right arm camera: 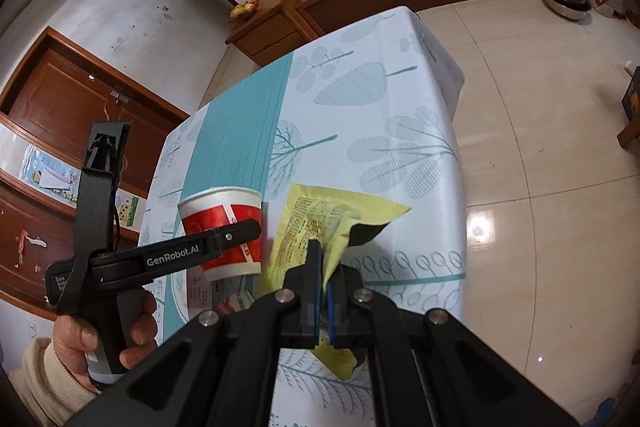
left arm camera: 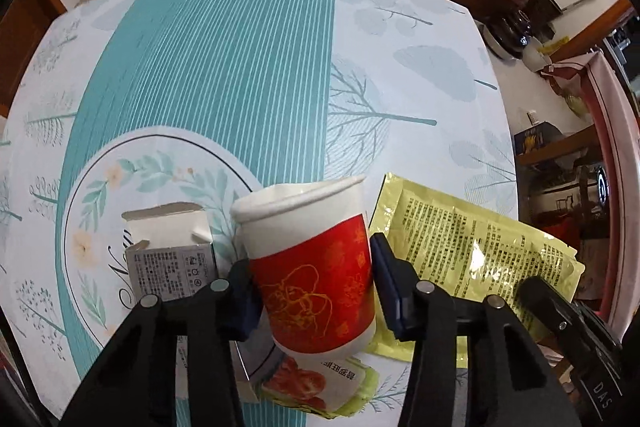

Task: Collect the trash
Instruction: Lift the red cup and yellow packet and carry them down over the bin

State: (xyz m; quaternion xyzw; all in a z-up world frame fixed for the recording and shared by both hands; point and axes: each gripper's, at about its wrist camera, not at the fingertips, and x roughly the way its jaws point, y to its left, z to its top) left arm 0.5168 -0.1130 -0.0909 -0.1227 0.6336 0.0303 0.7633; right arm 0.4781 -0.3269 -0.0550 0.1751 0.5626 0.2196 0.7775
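The left tool (left arm camera: 312, 267) was down over the red-and-white paper cup (left arm camera: 308, 263), one finger on each side of the red band. Its jaws were roughly half open, and from the left wrist view the pads looked against the cup wall or just shy of it (I could not call it a firm grip). The cup stood tilted on the table (left arm camera: 240, 67), near the edge closest to the cameras, between a small open carton (left arm camera: 170, 251) and the yellow printed packet (left arm camera: 460, 239). A food wrapper with red fruit on it (left arm camera: 316, 391) lay under the cup's base.

The right tool (right arm camera: 323, 287) was fully shut, pinching the yellow packet (right arm camera: 316, 223), which hung crumpled from its fingers over the table.

My read was that the step in hand was taking the cup. Done well, that meant closing gently, since thin paper would buckle, squeezing on the band well below the rolled rim, and lifting straight up so the carton beside it was not knocked.
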